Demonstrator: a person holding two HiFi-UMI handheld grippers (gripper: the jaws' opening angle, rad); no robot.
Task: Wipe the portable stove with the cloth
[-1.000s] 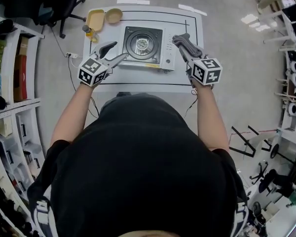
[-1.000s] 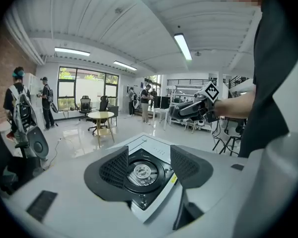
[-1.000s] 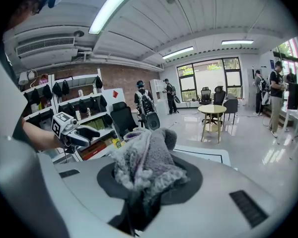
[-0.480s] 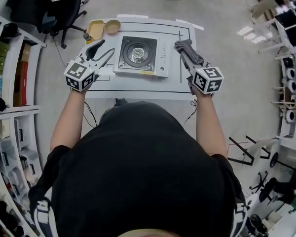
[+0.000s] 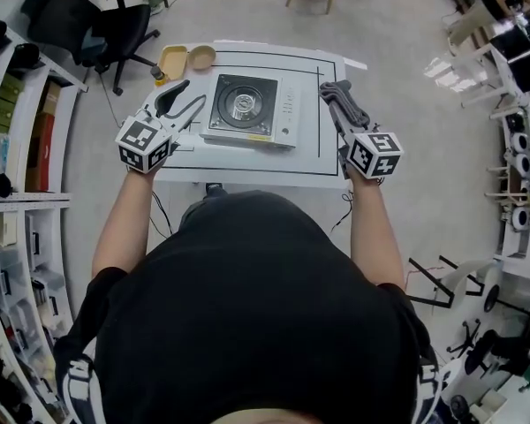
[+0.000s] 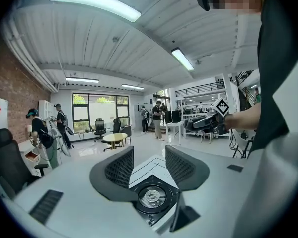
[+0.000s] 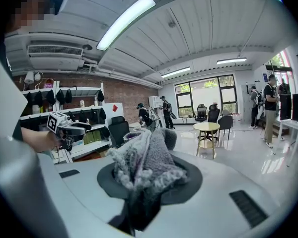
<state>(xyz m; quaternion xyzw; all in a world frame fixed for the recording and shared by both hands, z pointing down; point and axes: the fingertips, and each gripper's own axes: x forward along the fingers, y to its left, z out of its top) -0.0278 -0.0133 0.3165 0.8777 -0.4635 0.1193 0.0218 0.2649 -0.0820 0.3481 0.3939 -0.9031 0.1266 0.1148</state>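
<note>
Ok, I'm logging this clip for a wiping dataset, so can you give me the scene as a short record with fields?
Surface: white table with black line markings
Stove: portable stove mid-table, neither tongs touching it
Left tongs: jaws apart, just been closing, nothing between them; left of the stove
Right tongs: shut on the grey cloth; right of the stove
Far left corner: yellow tray, tan bowl
Wiping: cloth off the stove
</note>
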